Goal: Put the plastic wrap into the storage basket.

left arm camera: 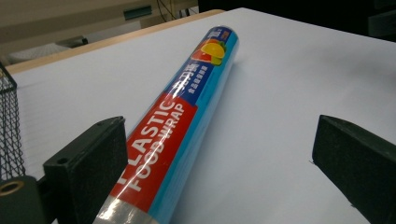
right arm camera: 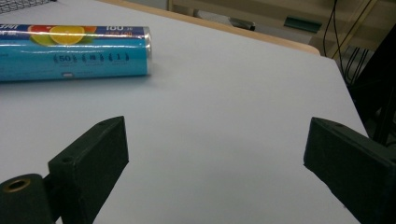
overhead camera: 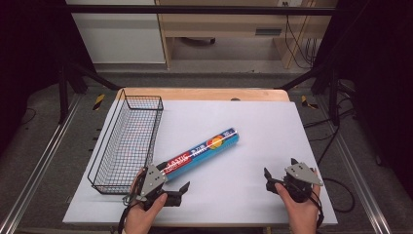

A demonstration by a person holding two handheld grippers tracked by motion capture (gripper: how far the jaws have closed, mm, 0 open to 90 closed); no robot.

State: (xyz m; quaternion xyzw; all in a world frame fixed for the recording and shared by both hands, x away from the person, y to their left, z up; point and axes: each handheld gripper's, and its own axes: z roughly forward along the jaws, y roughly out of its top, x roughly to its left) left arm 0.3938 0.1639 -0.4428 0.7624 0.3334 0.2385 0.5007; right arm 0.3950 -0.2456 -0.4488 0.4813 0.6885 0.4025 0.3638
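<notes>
A blue and red cylindrical roll of plastic food wrap [overhead camera: 202,152] lies on its side on the white table top [overhead camera: 253,126], slanting from near the front-left part toward the middle. Its far end carries a picture of citrus slices; its near end carries the red "PLASTIC FOOD WRAP" label.

Along the table's left edge stands a long black wire-mesh basket [overhead camera: 127,142], its length running front to back, just beside the roll's near end.

The left gripper [overhead camera: 171,185] — held in the person's left hand [overhead camera: 143,212] near the front-left corner — is released, its jaws spread wide. In the left gripper view the roll's near end lies between the jaws, close against the left one and well apart from the right one.

The right gripper [overhead camera: 280,173] sits near the front-right corner in the person's right hand [overhead camera: 302,209], jaws also spread apart over bare table. In the right gripper view the roll's far end shows at upper left, well apart from the jaws.
</notes>
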